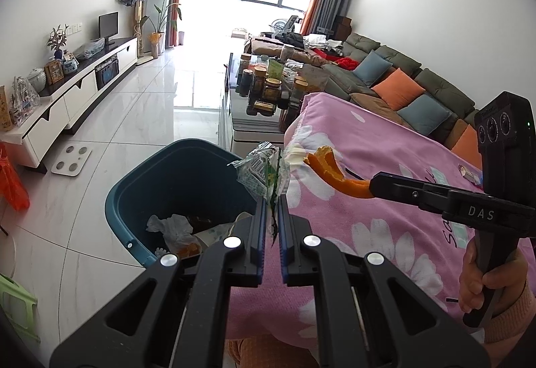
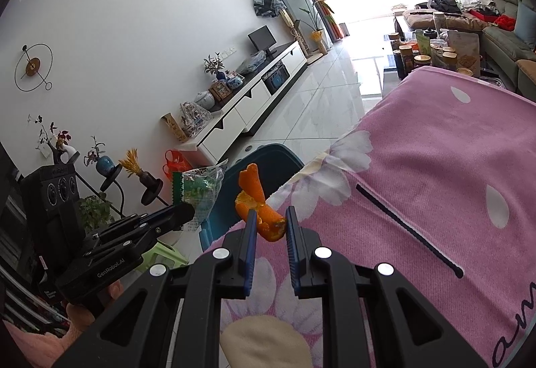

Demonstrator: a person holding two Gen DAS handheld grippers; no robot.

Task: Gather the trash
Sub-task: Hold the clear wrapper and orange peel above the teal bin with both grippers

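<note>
Left tool [image 1: 272, 200] pinched tight on crinkly wrapper [image 1: 263, 172], held over bin [image 1: 140, 180] rim. Right tool [image 2: 270, 222] clamped on orange peel [image 2: 258, 203], above blanket [image 2: 435, 167] edge beside bin. Both light, limp, likely slippery; grip at thick folds. Open floor left of bin, room to swing.

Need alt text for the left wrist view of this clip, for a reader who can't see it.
The left gripper pinches a crumpled green-and-clear wrapper just above a teal trash bin that already holds some rubbish. To its right, the right gripper holds a curled orange peel over a pink floral blanket, with a living room behind.
</note>
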